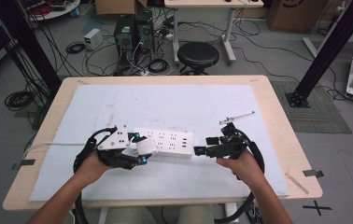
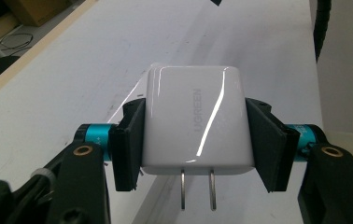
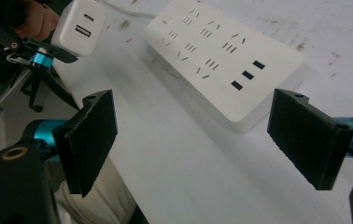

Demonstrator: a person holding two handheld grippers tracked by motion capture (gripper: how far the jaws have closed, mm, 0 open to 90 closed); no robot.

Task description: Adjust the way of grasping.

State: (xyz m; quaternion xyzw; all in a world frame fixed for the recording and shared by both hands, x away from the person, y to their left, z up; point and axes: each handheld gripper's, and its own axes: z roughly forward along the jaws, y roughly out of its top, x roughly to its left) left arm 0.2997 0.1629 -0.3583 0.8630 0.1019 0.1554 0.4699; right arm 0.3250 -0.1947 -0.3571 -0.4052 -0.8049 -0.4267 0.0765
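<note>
A white power strip lies on the white mat in the middle of the table, also close ahead in the right gripper view. My left gripper is shut on a white UGREEN charger, its two prongs pointing back toward the camera. In the high view the charger is held at the strip's left end by the left gripper. My right gripper stands open just off the strip's right end, nothing between its pads. The charger shows two ports in the right gripper view.
A white cord runs from the strip off the table's left edge. A thin metal rod lies on the mat at right. Tape strips sit near the table's right edge. A stool stands beyond the far edge.
</note>
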